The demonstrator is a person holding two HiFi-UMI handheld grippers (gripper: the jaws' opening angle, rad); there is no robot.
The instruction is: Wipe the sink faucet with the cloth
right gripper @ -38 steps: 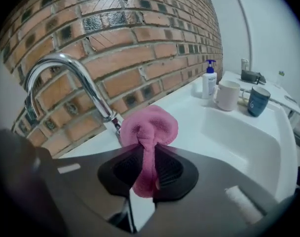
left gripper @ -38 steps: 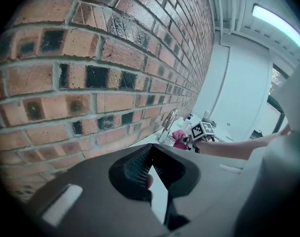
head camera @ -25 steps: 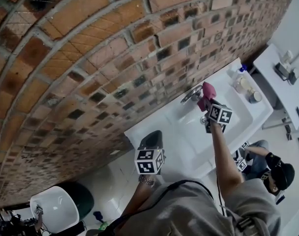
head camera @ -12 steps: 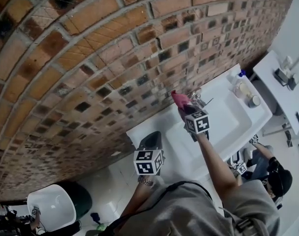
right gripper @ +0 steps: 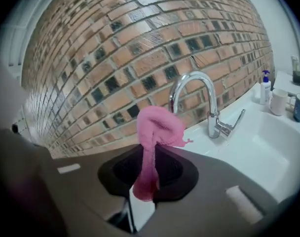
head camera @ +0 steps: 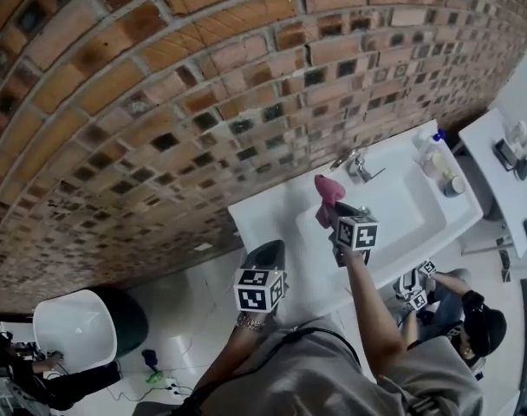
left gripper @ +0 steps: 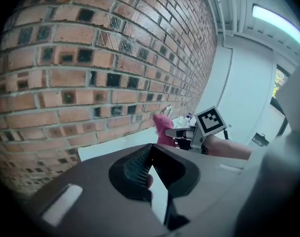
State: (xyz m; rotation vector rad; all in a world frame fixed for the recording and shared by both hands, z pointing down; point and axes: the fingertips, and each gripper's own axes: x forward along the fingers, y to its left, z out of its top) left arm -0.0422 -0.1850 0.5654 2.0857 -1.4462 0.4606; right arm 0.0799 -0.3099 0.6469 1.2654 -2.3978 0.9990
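Pink cloth pinched in jaws, faucet beyond

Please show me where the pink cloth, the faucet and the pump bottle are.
pink cloth [right gripper: 157, 125]: right gripper view, on its bunched top.
faucet [right gripper: 211, 113]: right gripper view, on its upright stem.
pump bottle [right gripper: 265, 92]: right gripper view, on its white body.

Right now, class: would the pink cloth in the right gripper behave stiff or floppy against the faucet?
Probably floppy: the cloth bunches and folds over above the right gripper, which pinches it into a thin strip. Likely light, as the bunched top stands unsupported. On the curved faucet it should wrap rather than skid.
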